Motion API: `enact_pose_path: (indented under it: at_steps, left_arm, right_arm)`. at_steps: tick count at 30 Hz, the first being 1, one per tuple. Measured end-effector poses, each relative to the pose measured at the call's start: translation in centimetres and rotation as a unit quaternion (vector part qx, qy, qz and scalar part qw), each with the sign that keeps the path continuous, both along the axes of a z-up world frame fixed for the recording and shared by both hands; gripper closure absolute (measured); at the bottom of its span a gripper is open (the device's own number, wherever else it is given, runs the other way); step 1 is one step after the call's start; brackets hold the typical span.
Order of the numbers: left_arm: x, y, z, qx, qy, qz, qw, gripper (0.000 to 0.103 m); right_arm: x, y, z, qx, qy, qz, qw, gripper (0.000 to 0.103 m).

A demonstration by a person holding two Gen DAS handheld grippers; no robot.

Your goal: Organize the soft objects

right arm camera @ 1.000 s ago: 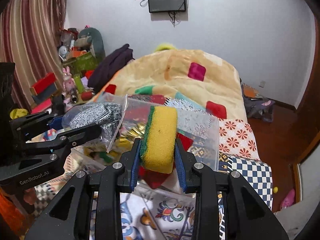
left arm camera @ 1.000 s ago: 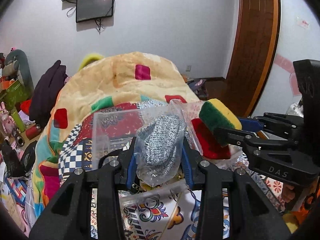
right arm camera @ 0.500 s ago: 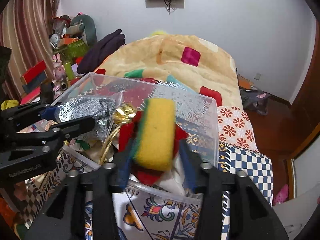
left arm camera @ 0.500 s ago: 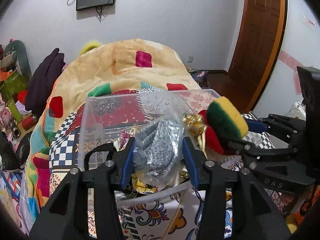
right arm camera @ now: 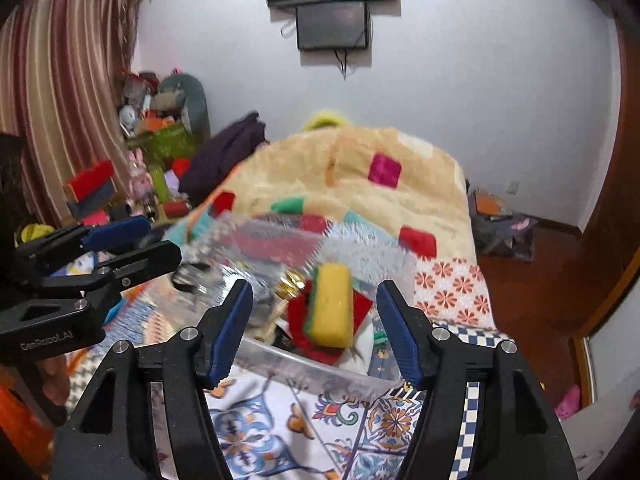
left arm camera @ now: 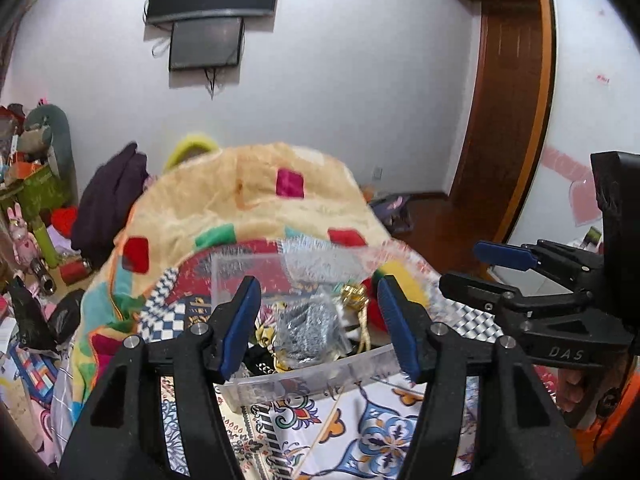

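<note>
A clear plastic bin sits on the patterned bedspread and holds several soft things. A steel-wool scrubber in a clear bag lies in the bin, just ahead of my open, empty left gripper. A yellow-and-green sponge lies in the bin on a red cloth, just ahead of my open, empty right gripper. The sponge shows partly in the left wrist view. Each gripper also shows from the side in the other view, the right one and the left one.
A beige quilt with coloured squares is heaped behind the bin. Toys, boxes and dark clothes crowd the left side. A wooden door and bare floor lie to the right. A screen hangs on the far wall.
Both grippers opened and pulled back and up. The bagged scrubber dropped from the left gripper into the bin, and the sponge dropped from the right gripper onto the red cloth in the bin.
</note>
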State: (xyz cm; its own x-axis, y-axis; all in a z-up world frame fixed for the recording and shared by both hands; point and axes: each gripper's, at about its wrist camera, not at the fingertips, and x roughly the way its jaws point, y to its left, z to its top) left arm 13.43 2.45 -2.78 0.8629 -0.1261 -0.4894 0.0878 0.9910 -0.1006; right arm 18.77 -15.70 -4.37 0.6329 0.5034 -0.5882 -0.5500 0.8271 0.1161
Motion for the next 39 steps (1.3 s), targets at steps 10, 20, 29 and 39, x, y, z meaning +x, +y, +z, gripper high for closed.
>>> enact_pose_path:
  at_steps: [10, 20, 29, 39]
  left_arm:
    - [-6.6, -1.0, 4.9, -0.008, -0.070, -0.006, 0.9975, 0.033]
    - [-11.2, -1.6, 6.6, 0.010, -0.121, 0.016, 0.9925, 0.003]
    - [-11.8, -1.5, 6.5, 0.004, -0.121, 0.009, 0.9926, 0.001]
    - [-11.6, -1.9, 6.1, 0.013, -0.120, 0.009, 0.9926, 0.001]
  right_arm:
    - [-6.2, -3.0, 6.0, 0.066, -0.067, -0.008, 0.996, 0.033]
    - [-9.7, -3.9, 7.4, 0.088, -0.103, -0.014, 0.991, 0.013]
    - [-10.2, -4.1, 7.1, 0.091, -0.111, -0.026, 0.989, 0.002]
    - [-10.3, -4.2, 7.0, 0.091, -0.111, -0.026, 0.989, 0.001]
